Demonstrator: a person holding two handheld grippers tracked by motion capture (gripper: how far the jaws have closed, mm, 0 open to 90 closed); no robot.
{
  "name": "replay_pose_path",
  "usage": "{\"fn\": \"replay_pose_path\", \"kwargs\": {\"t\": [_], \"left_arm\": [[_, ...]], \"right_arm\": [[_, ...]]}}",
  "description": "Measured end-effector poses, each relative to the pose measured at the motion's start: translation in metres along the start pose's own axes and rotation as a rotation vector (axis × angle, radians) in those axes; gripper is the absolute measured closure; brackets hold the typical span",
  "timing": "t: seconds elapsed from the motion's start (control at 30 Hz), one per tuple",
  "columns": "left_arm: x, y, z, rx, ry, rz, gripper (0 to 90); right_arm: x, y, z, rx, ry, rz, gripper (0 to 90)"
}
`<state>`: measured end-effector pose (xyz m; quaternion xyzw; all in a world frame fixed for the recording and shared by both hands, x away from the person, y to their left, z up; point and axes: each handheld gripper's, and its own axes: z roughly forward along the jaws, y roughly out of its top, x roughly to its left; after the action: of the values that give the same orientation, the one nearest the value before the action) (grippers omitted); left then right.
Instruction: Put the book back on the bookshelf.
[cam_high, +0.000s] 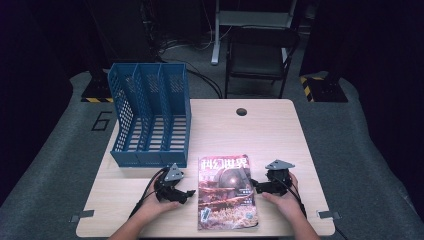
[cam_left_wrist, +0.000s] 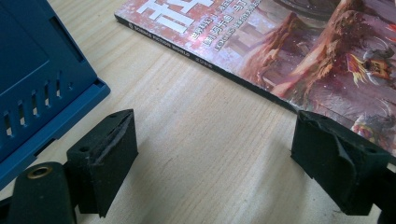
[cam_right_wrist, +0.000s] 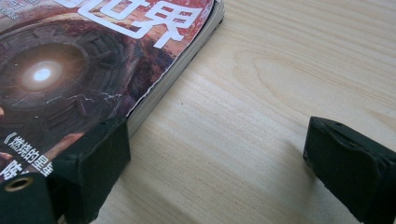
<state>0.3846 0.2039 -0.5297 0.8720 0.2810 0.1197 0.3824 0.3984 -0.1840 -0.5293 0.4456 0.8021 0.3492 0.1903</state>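
Left gripper (cam_high: 186, 194): held low over the table in the person's left hand (cam_high: 159, 206), jaws spread wide, nothing gripped; bare wood is seen between the pads in the left gripper view (cam_left_wrist: 212, 158).
Left gripper aim: pointed toward the magazine's spine side; one pad (cam_left_wrist: 341, 158) is placed just at the magazine's edge, whether touching cannot be told; the other pad (cam_left_wrist: 105, 151) is set over bare wood near the file rack's base.
Right gripper (cam_high: 255, 186): held in the person's right hand (cam_high: 282, 200), jaws released and wide apart, nothing clamped (cam_right_wrist: 212, 163).
Right gripper aim: pointed at the magazine's open page edge; one pad (cam_right_wrist: 100, 161) is seen over the cover's edge, the other pad (cam_right_wrist: 350, 163) over bare table, well clear of the pages.
Magazine (cam_high: 226, 192): laid flat, cover up, near the front middle of the table, between both grippers; red-brown cover art and large white title characters are shown (cam_left_wrist: 289, 51) (cam_right_wrist: 79, 60); lettering "SCIENCE FICTION WORLD" is printed on the spine.
File rack (cam_high: 150, 117): blue plastic, three slots, stood at the table's left rear, apart from the magazine, just behind the left gripper; its perforated base corner is seen in the left gripper view (cam_left_wrist: 32, 84).
Table (cam_high: 280, 135): light wood, round cable hole near the back edge.
Chair (cam_high: 260, 57): dark, placed behind the table.
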Motion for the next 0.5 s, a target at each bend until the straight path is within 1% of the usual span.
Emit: {"fn": "replay_pose_path", "kwargs": {"t": [0.03, 0.13, 0.17, 0.23, 0.27, 0.3, 0.33, 0.37, 0.4, 0.43, 0.5], "left_arm": [[0.0003, 0.0001, 0.0003, 0.001, -0.002, -0.001, 14.4], [0.0008, 0.0015, 0.0014, 0.0, -0.003, -0.003, 14.5], [0.001, 0.0017, 0.0013, 0.004, 0.0, -0.001, 14.5], [0.0014, 0.002, 0.0017, 0.001, 0.01, 0.007, 14.5], [0.0019, 0.0019, 0.0016, 0.0, 0.003, 0.004, 14.4], [0.0019, 0.0019, 0.0016, 0.0, 0.003, 0.004, 14.5], [0.001, 0.0019, 0.0021, -0.001, 0.008, 0.0, 14.5], [0.001, 0.0019, 0.0021, -0.001, 0.008, 0.0, 14.3], [-0.0002, 0.0018, 0.0027, -0.002, 0.009, -0.004, 13.8], [-0.0002, 0.002, 0.0025, 0.002, 0.007, -0.004, 13.5], [-0.0001, 0.002, 0.0029, -0.001, 0.007, 0.0, 13.0]], "right_arm": [[0.0005, 0.0, 0.0003, -0.003, -0.006, 0.006, 7.1], [0.0011, -0.0016, -0.0016, -0.013, -0.008, 0.003, 9.7], [0.0027, -0.0015, -0.0027, -0.008, -0.012, 0.017, 10.6], [0.0022, -0.0006, -0.0031, 0.0, -0.01, 0.0, 11.8], [0.0036, -0.0001, -0.0024, -0.005, -0.018, 0.018, 12.3], [0.0036, -0.0001, -0.0024, -0.005, -0.018, 0.018, 12.3], [0.0015, 0.0012, -0.0044, 0.02, -0.004, 0.002, 15.3], [0.0017, 0.0013, -0.0046, 0.015, -0.009, 0.014, 16.7], [0.0015, 0.0014, -0.005, 0.013, -0.014, 0.016, 17.9], [0.0008, 0.0021, -0.0064, 0.031, -0.007, 0.008, 19.1], [0.0002, 0.0036, -0.0066, 0.03, -0.012, 0.004, 21.6]]}}
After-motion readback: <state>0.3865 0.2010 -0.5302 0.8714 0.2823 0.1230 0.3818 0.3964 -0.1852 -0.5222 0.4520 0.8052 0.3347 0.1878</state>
